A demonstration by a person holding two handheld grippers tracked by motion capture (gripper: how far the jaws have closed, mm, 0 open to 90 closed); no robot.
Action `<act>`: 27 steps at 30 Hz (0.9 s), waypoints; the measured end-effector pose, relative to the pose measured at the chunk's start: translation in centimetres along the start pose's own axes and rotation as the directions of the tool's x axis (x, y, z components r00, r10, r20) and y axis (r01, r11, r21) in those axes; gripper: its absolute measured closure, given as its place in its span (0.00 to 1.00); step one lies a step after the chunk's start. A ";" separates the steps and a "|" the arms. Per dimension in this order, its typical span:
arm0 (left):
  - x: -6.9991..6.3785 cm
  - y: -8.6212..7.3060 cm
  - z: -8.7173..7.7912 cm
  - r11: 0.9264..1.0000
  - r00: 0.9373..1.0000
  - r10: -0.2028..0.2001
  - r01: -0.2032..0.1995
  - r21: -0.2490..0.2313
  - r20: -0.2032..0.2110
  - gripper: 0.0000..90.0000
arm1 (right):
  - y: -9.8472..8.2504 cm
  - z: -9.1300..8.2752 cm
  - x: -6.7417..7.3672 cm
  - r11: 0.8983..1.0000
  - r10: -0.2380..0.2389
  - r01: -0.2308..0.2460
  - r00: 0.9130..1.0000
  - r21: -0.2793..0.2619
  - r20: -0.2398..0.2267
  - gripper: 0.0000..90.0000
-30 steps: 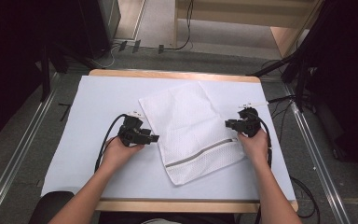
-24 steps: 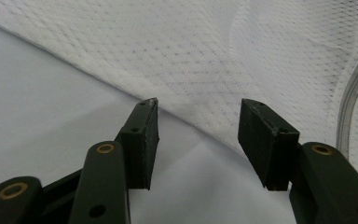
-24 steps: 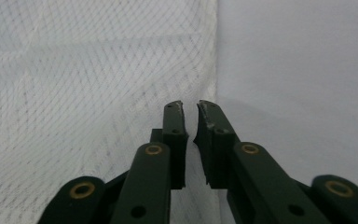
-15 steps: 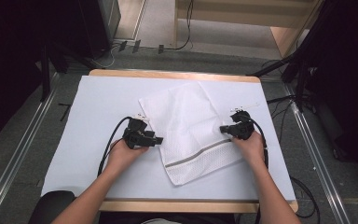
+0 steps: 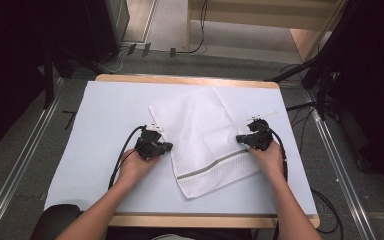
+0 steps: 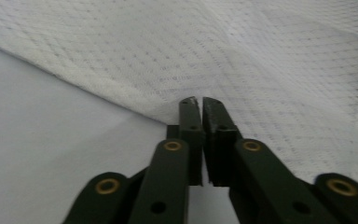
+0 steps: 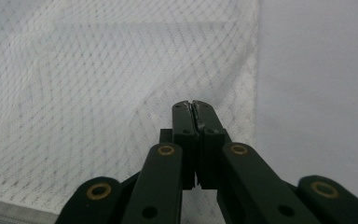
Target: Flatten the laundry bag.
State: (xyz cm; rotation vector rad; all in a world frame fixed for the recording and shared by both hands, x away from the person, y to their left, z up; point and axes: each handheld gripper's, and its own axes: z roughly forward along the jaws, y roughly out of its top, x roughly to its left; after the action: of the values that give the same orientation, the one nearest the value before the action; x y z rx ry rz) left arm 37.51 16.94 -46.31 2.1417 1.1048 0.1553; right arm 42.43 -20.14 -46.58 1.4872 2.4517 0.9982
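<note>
White mesh laundry bag [image 5: 207, 137] lies mid-counter [image 5: 105, 115]; left gripper [image 6: 199, 103] and right gripper [image 7: 192, 107] each have jaws pinching an opposite edge. Thin netting may slip free or snag when lifted.

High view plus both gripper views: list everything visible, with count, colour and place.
White mesh laundry bag: one, white with a grey zipper band, flat and skewed at mid-table.
White table cover: one, white, over the tabletop.
Wooden table: one, light wood, edges showing at far and near sides.
Left gripper: one, black, at the bag's left edge, jaws just closed on the mesh edge.
Right gripper: one, black, at the bag's right edge, jaws shut on the mesh.
Hands: two, behind the grippers.
</note>
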 end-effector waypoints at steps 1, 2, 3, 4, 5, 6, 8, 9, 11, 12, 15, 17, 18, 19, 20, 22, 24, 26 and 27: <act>-0.1 0.0 0.0 1.000 1.000 0.007 -0.007 -0.001 -0.004 1.00 | 0.0 -0.1 -0.1 1.000 0.006 -0.006 1.000 -0.001 0.003 0.99; -0.1 0.0 0.0 1.000 1.000 0.008 -0.008 -0.001 -0.002 1.00 | 0.0 -0.1 -0.2 1.000 0.011 -0.011 1.000 -0.004 0.005 0.99; 0.0 0.1 0.0 1.000 1.000 0.002 -0.002 0.002 0.000 1.00 | -0.1 -0.2 -0.3 1.000 0.015 -0.015 1.000 -0.006 0.007 0.98; 0.1 0.1 0.0 1.000 1.000 -0.011 0.011 0.003 0.009 1.00 | -0.1 -0.3 -0.3 1.000 0.018 -0.017 1.000 -0.012 0.007 0.97; 0.3 0.1 0.0 1.000 1.000 -0.020 0.019 0.005 0.016 1.00 | -0.1 -0.5 -0.4 1.000 0.017 -0.016 1.000 -0.019 0.009 0.96; 0.4 0.1 0.0 0.999 0.999 -0.038 0.038 0.001 0.024 1.00 | -0.1 -0.6 -0.5 1.000 0.020 -0.020 1.000 -0.024 0.013 0.96; 0.7 0.2 -0.2 0.999 0.998 -0.053 0.053 0.006 0.039 1.00 | -0.2 -0.9 -0.7 0.999 0.019 -0.018 1.000 -0.039 0.020 0.92; 0.7 0.3 -0.2 0.998 0.997 -0.061 0.061 0.003 0.044 1.00 | -0.2 -1.0 -0.9 0.999 0.017 -0.016 1.000 -0.047 0.023 0.91; 0.9 0.4 -0.6 0.997 0.996 -0.070 0.071 -0.005 0.046 1.00 | -0.4 -1.1 -1.2 0.998 0.019 -0.017 0.999 -0.056 0.036 0.84; 1.0 0.5 -0.7 0.997 0.996 -0.073 0.073 -0.007 0.049 1.00 | -0.5 -1.1 -1.3 0.998 0.021 -0.019 0.999 -0.054 0.041 0.84; 1.1 0.5 -0.9 0.997 0.996 -0.076 0.077 -0.015 0.049 1.00 | -0.7 -0.9 -1.7 0.998 0.023 -0.021 0.999 -0.056 0.046 0.77; 1.3 0.7 -1.2 0.997 0.996 -0.072 0.072 -0.015 0.045 1.00 | -0.7 -0.8 -1.7 0.998 0.018 -0.015 0.999 -0.054 0.048 0.76; 1.5 0.7 -1.4 0.996 0.995 -0.083 0.084 -0.020 0.051 1.00 | -0.7 -0.8 -1.7 0.998 0.023 -0.020 0.999 -0.056 0.048 0.76; 1.9 0.7 -1.6 0.996 0.995 -0.091 0.091 -0.015 0.051 1.00 | -0.7 -0.8 -1.7 0.998 0.024 -0.021 0.999 -0.056 0.047 0.76; 2.2 0.8 -1.9 0.995 0.994 -0.096 0.097 -0.019 0.048 1.00 | -0.7 -0.8 -1.7 0.998 0.021 -0.018 0.999 -0.055 0.047 0.76; 2.8 0.8 -2.3 0.994 0.993 -0.106 0.107 -0.018 0.048 1.00 | -0.7 -0.7 -1.6 0.998 0.027 -0.025 0.999 -0.055 0.034 0.76; 3.3 0.9 -2.6 0.994 0.992 -0.111 0.112 -0.017 0.052 1.00 | -0.6 -0.7 -1.3 0.998 0.022 -0.020 0.999 -0.059 0.030 0.78; 3.8 0.9 -2.9 0.994 0.993 -0.111 0.111 -0.001 0.036 1.00 | -0.5 -0.9 -0.9 0.998 0.018 -0.017 1.000 -0.065 0.022 0.78; 4.2 1.0 -3.2 0.994 0.994 -0.109 0.109 0.002 0.025 1.00 | -0.4 -0.9 -0.7 0.997 0.019 -0.017 1.000 -0.069 0.019 0.79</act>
State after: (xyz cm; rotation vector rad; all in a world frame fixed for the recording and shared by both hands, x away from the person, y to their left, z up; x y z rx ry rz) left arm 39.52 21.46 -44.22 2.0725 1.2045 0.0775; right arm 42.07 -21.28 -46.25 1.4930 2.3694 1.0552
